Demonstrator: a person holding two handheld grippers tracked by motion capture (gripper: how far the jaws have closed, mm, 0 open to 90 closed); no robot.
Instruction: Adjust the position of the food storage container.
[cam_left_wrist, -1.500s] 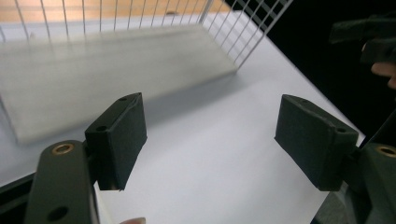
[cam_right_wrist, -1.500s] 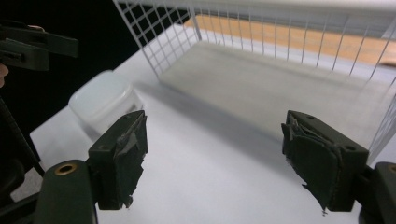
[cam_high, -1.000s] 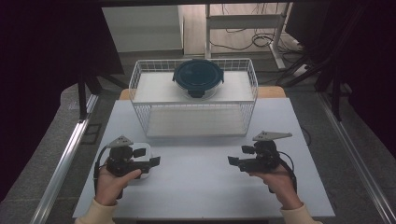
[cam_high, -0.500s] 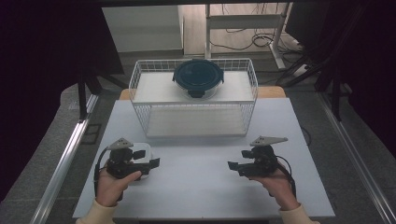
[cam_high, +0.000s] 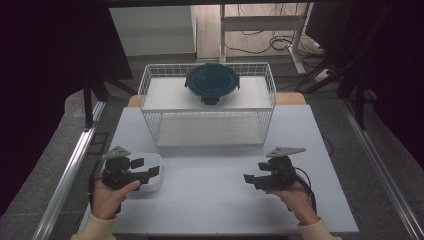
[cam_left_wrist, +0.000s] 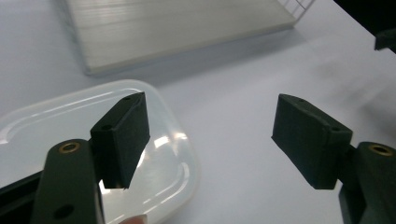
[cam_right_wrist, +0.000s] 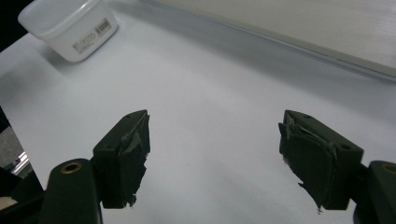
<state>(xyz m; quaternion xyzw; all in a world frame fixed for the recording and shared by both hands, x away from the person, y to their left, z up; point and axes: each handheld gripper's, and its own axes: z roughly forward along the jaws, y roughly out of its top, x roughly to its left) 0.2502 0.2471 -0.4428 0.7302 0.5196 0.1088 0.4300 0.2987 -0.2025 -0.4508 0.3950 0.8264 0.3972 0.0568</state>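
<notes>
While both hands rest low over the table, the scene reads as follows;

Left gripper (cam_high: 150, 167): held in the person's left hand (cam_high: 111, 192) at the near-left of the table; its jaws stand wide apart with nothing clamped; in the left gripper view one pad (cam_left_wrist: 123, 135) hangs over the near corner of the white container, the other pad over bare table beside it; whether the first pad touches the plastic I cannot tell.

White container (cam_high: 145, 172): translucent white plastic, rounded corners, standing on the table at near-left, partly under the left gripper; in the right gripper view it sits far off at the upper left (cam_right_wrist: 70, 28), a barcode label on its side wall.

Right gripper (cam_high: 250, 180): held in the right hand (cam_high: 297, 200) at near-right, pointing toward the left gripper; jaws spread wide over bare table, empty; pad facings (cam_right_wrist: 133, 156) look torn at the edges.

Wire basket (cam_high: 150, 100): white, at the far middle of the table, well apart from both grippers.

Round container (cam_high: 212, 84): dark blue lid, clear body, sitting on top of the basket's upper shelf.

Table (cam_high: 215, 205): pale, plain surface.
</notes>
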